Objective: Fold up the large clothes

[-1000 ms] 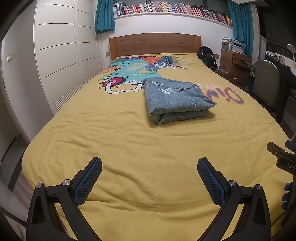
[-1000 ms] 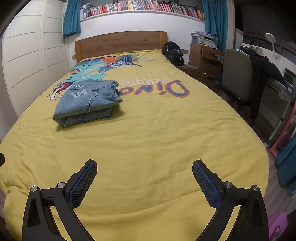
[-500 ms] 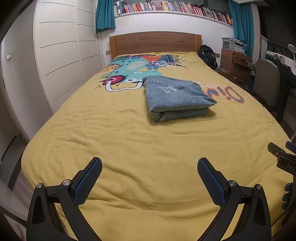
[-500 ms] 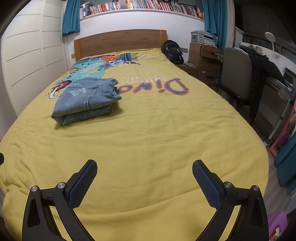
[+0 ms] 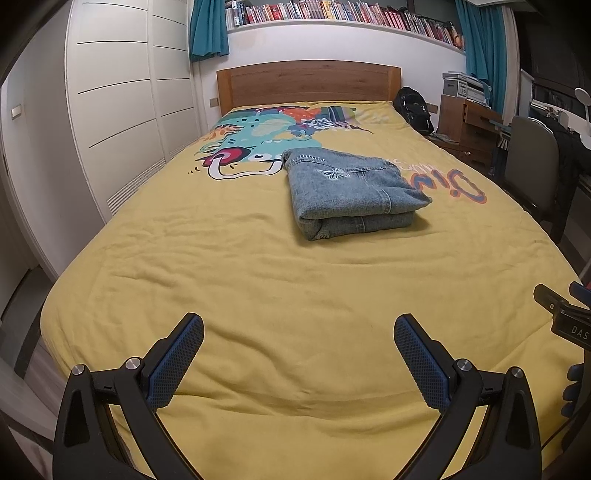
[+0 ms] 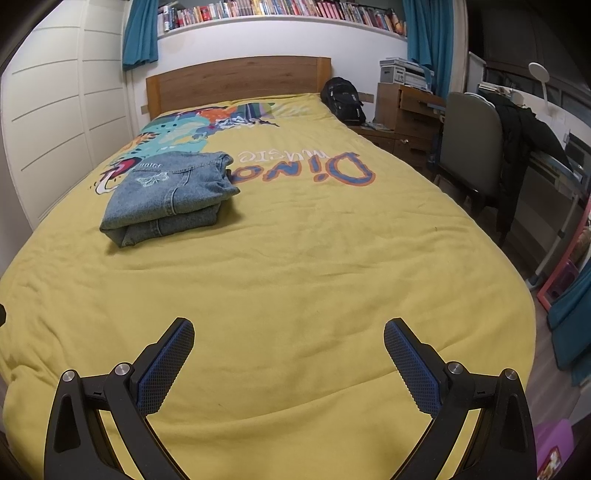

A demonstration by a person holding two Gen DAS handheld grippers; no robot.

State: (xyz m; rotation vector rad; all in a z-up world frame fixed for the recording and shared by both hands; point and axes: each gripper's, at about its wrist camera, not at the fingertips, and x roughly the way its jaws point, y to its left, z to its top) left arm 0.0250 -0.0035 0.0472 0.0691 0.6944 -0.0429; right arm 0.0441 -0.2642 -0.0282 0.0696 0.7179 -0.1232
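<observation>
A folded blue denim garment (image 5: 351,192) lies in a neat stack on the yellow bedspread (image 5: 258,288), near the middle of the bed; it also shows in the right wrist view (image 6: 170,199), at the left. My left gripper (image 5: 298,332) is open and empty, low over the foot of the bed, well short of the denim. My right gripper (image 6: 289,338) is open and empty, also over the foot of the bed. Part of the right gripper (image 5: 565,317) shows at the right edge of the left wrist view.
A wooden headboard (image 5: 308,83) and bookshelf (image 5: 340,13) stand at the far end. White wardrobes (image 5: 122,103) line the left. A black backpack (image 6: 343,99), desk (image 6: 410,110) and chair with a dark jacket (image 6: 491,147) stand on the right.
Both grippers have drawn back a little and tilted slightly; the folded denim sits a bit lower in both views. Nothing was gripped or let go.
</observation>
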